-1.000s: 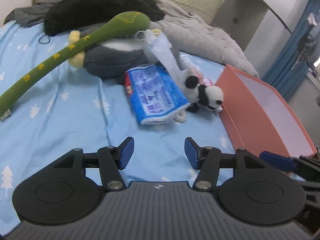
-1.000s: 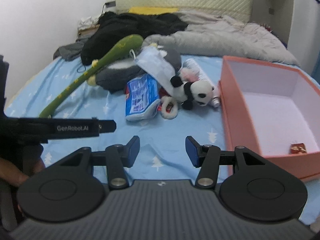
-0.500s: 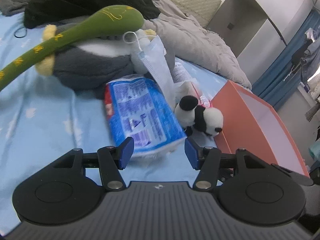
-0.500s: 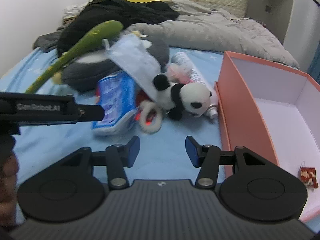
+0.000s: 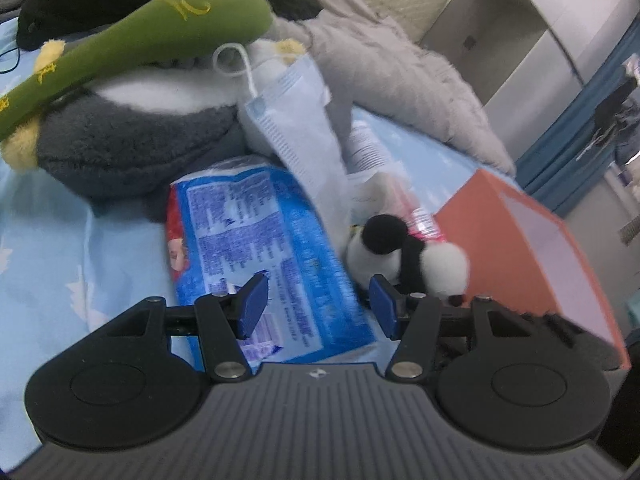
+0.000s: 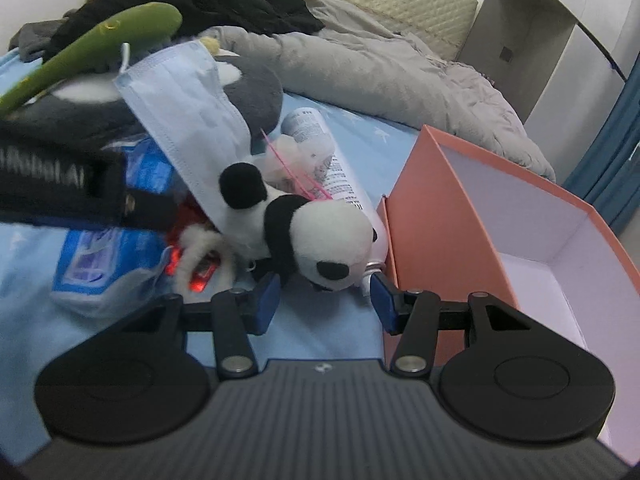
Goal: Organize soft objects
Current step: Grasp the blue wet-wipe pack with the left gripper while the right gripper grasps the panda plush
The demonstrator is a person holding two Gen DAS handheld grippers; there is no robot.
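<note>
While the soft things are lying heaped on the bed beside the pink box [image 6: 448,216], which is holding none of them, the left gripper [image 5: 318,302] is hanging part-open and empty over the blue pack [image 5: 256,240] and the right gripper [image 6: 322,296], likewise empty, is framing the panda plush [image 6: 316,236]

Left gripper [image 5: 318,306] angled downward, my view shows jaws parted, nothing clamped. Right gripper [image 6: 322,300] likewise tilted down, jaws apart, empty.
</note>
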